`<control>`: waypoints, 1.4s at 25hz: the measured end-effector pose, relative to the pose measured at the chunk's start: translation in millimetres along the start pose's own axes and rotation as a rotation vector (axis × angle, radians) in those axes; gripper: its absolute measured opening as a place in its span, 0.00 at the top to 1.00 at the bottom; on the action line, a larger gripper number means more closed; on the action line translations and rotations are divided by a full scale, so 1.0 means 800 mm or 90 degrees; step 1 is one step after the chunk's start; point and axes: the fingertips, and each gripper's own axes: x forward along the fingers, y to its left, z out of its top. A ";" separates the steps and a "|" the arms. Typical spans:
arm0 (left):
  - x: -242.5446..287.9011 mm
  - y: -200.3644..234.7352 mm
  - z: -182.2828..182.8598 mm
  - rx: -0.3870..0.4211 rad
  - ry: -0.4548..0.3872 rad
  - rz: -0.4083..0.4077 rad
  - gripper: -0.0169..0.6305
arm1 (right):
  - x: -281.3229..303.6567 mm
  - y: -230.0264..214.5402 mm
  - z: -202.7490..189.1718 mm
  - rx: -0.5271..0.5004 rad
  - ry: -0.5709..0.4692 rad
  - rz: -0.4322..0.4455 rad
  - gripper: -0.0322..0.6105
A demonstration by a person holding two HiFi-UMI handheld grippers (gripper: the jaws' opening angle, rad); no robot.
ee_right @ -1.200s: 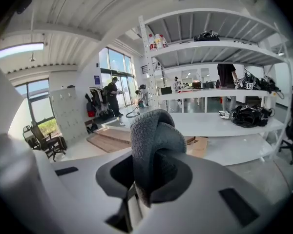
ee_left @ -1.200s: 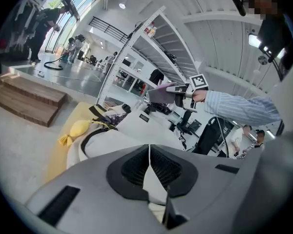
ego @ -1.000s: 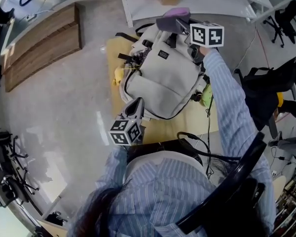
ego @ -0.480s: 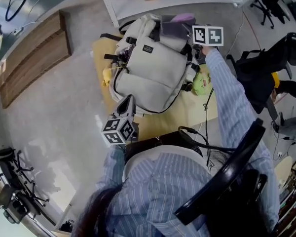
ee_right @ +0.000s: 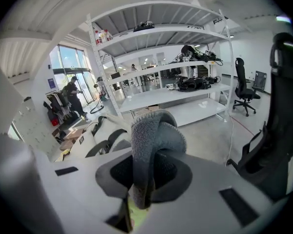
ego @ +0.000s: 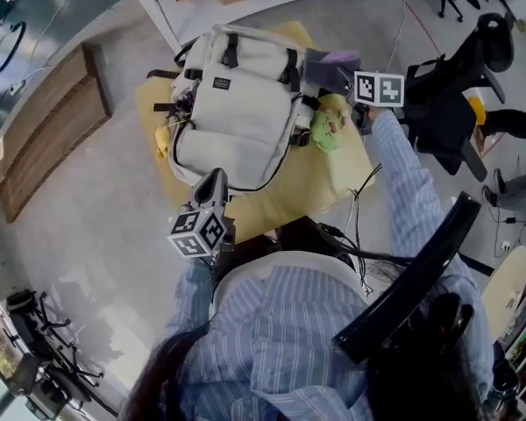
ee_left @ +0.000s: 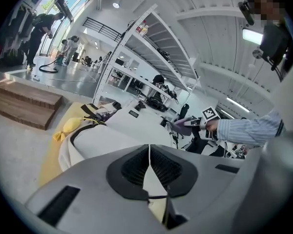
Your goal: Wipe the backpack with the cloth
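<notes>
One backpack [ego: 237, 112] flat on the bench [ego: 311, 187]. Two tongs: right tongs [ee_right: 146, 177] clamped on one grey cloth [ego: 337, 58] (just beside the backpack's top corner), left tongs [ego: 214, 181] pinched together, empty, near its bottom edge.

The right tool [ee_right: 145, 179] has its jaws clamped on a grey fleecy cloth [ee_right: 154, 135] that bulges up in a folded loop. The pale backpack [ee_right: 100, 138] lies beyond at the left, white shelving [ee_right: 176, 99] behind it, and a black office chair [ee_right: 243, 82] farther right.
</notes>
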 end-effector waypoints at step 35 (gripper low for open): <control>-0.101 -0.074 -0.079 -0.010 -0.037 0.096 0.96 | -0.195 0.210 -0.196 -0.055 -0.111 0.273 0.89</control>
